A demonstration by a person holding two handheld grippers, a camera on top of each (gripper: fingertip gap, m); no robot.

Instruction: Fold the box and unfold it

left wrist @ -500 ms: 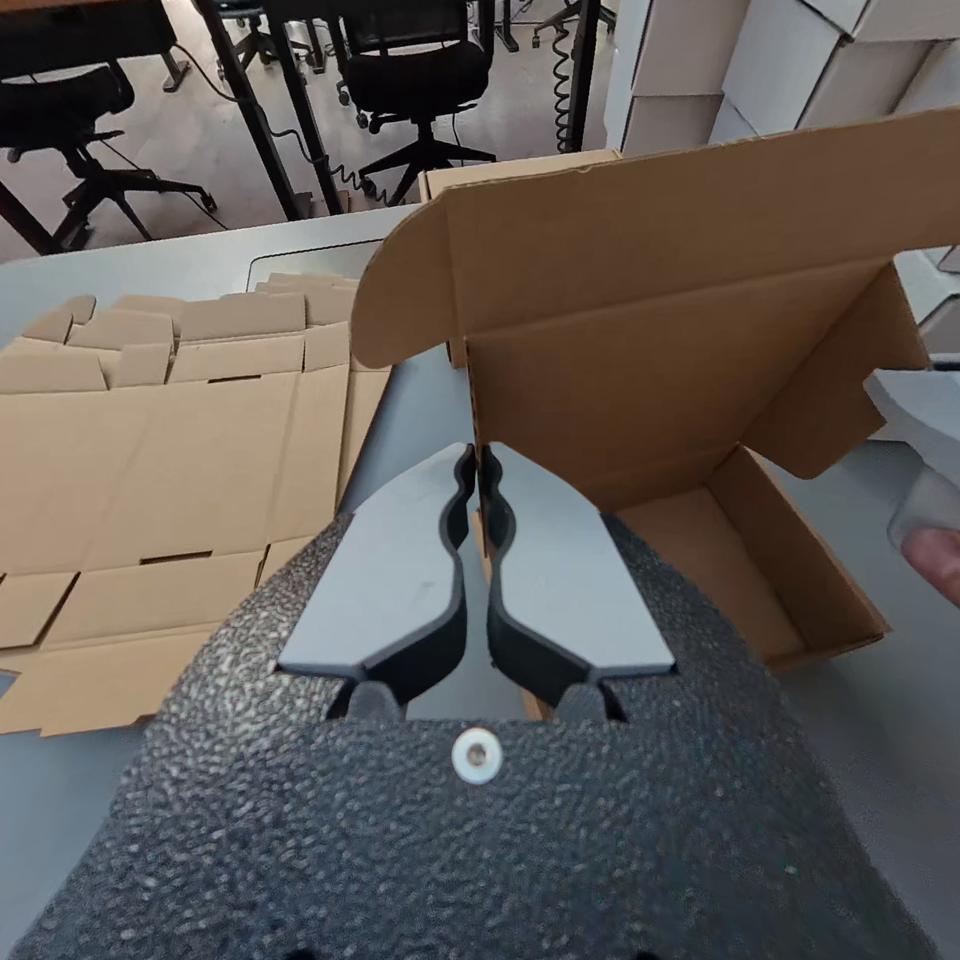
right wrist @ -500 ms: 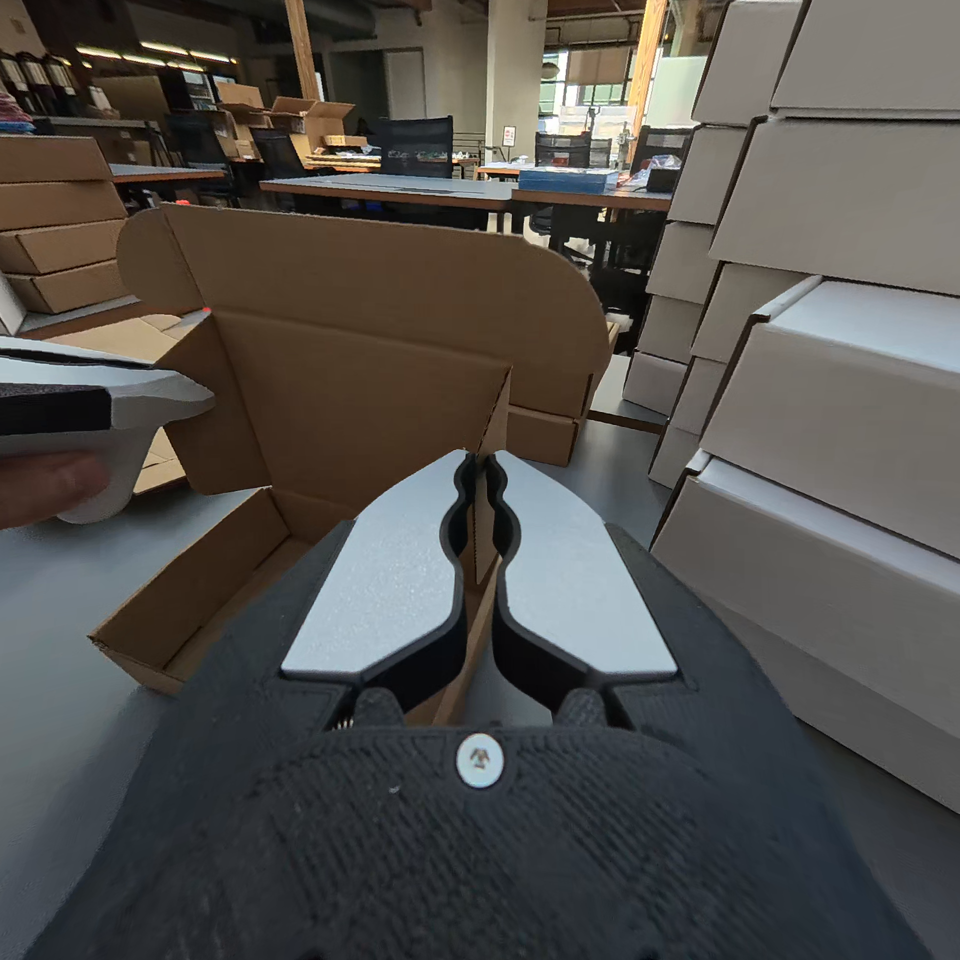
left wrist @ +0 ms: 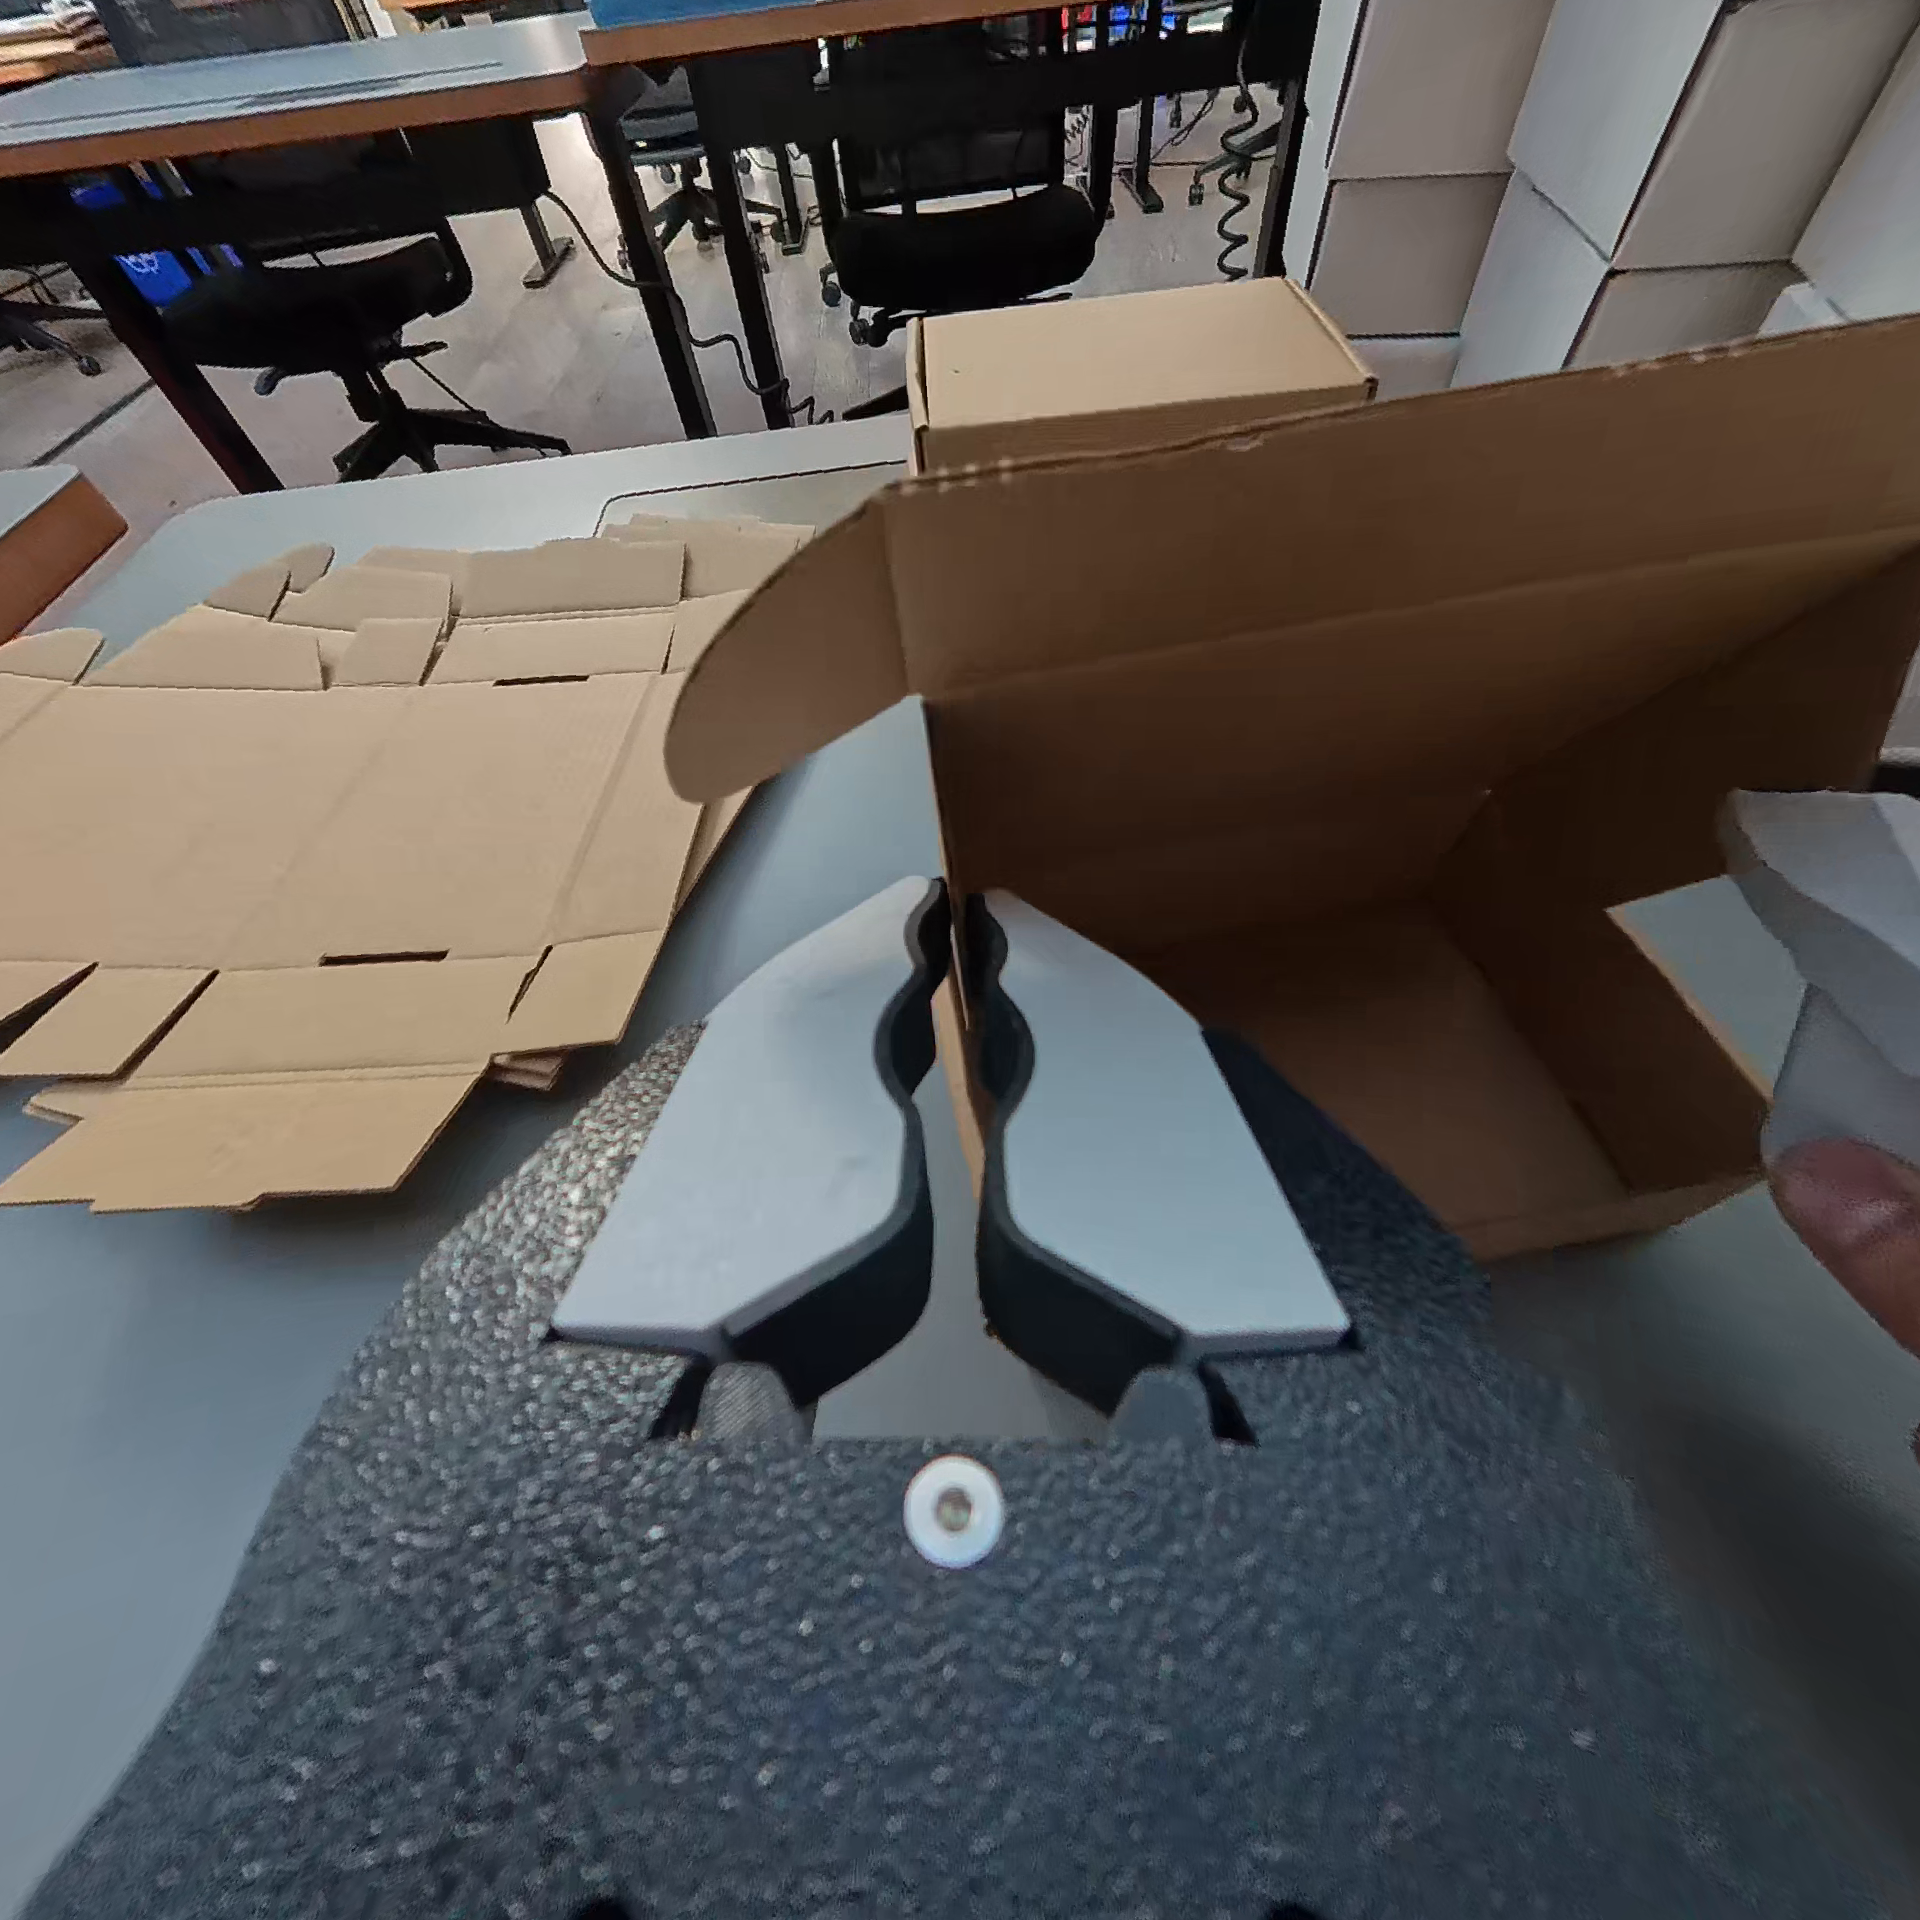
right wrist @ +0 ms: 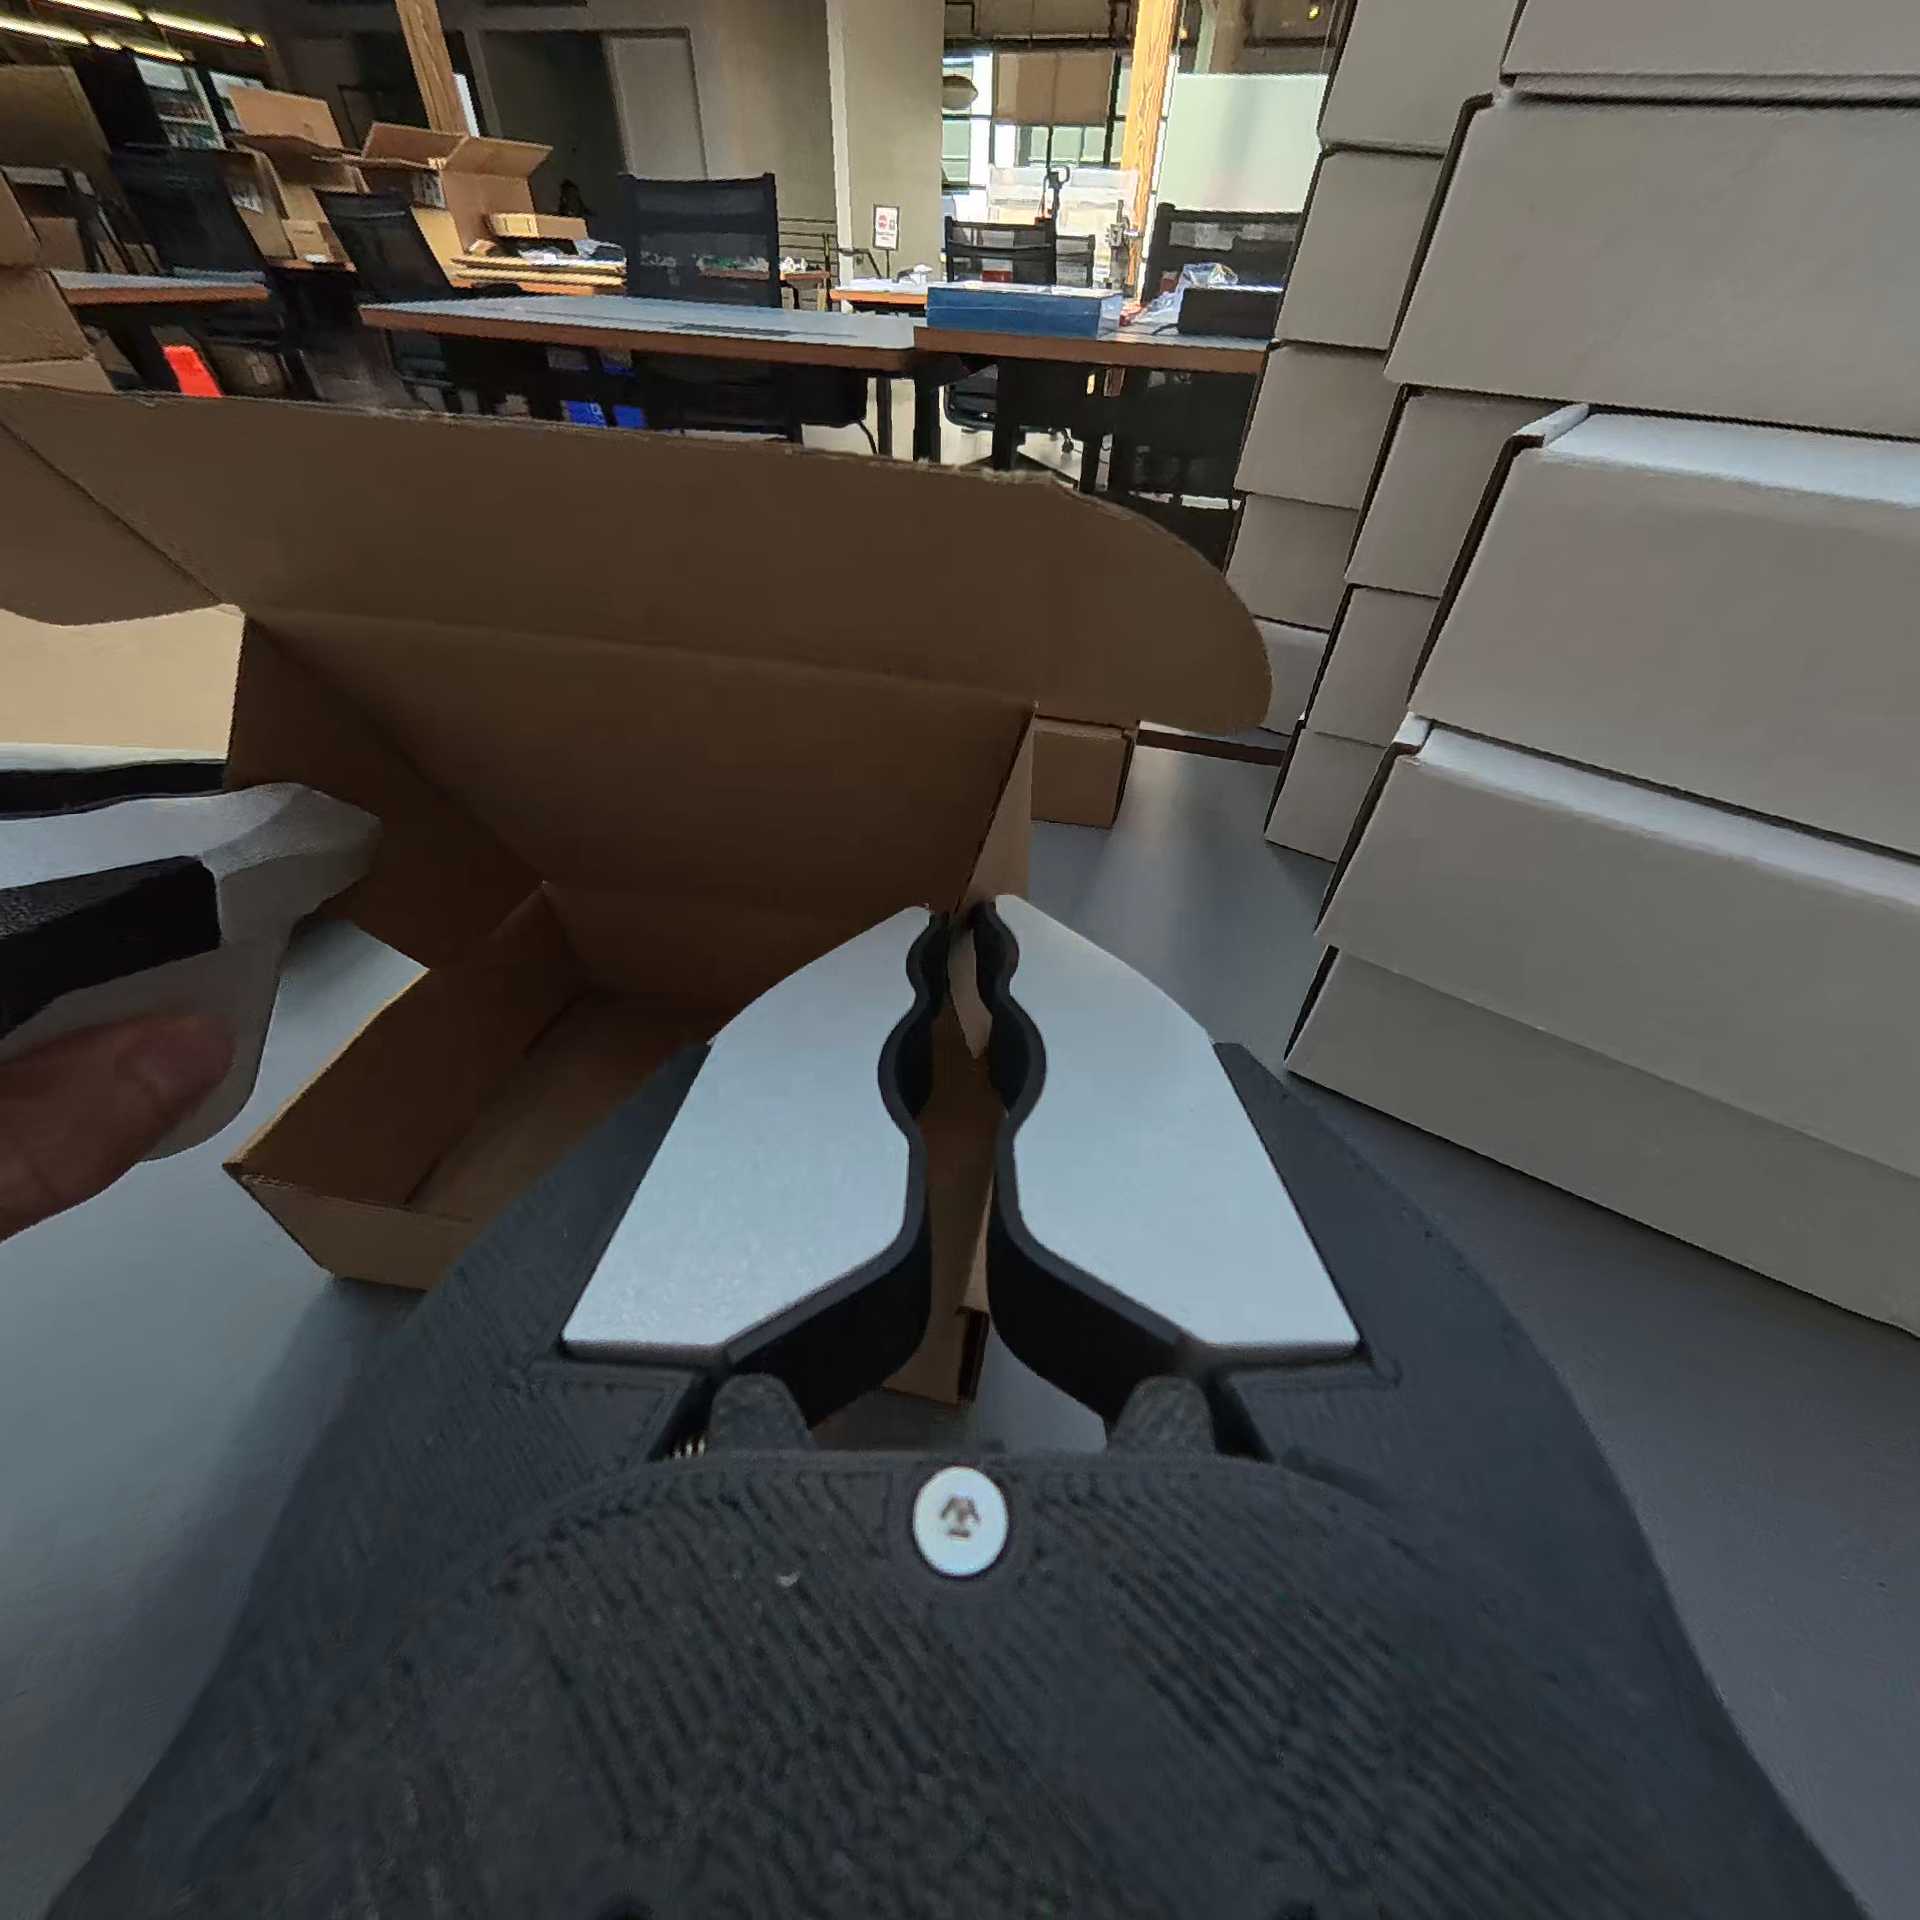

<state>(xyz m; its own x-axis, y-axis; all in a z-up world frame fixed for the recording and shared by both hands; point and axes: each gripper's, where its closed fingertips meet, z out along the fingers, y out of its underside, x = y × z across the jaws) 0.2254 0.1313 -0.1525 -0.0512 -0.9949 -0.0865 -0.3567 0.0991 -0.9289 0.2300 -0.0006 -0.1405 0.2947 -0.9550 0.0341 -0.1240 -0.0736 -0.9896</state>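
A brown cardboard box [left wrist: 1299, 790] stands on the grey table, folded up, with its lid raised upright and side flaps out. It also shows in the right wrist view [right wrist: 644, 769]. My left gripper [left wrist: 956, 914] is shut on the box's left side wall. My right gripper [right wrist: 961, 925] is shut on the box's right side wall. The right gripper shows at the right edge of the left wrist view [left wrist: 1829, 935], with a fingertip below it. The left gripper shows at the left edge of the right wrist view [right wrist: 208, 873].
A pile of flat unfolded cardboard blanks [left wrist: 312, 852] lies on the table to the left. A closed brown box [left wrist: 1122, 384] stands behind. Stacked white boxes [right wrist: 1621, 727] rise close on the right. Desks and office chairs [left wrist: 935, 239] stand beyond the table's far edge.
Both grippers keep their hold on the box walls. Both views have tilted up a little, showing more of the room; the lid stands a little more upright.
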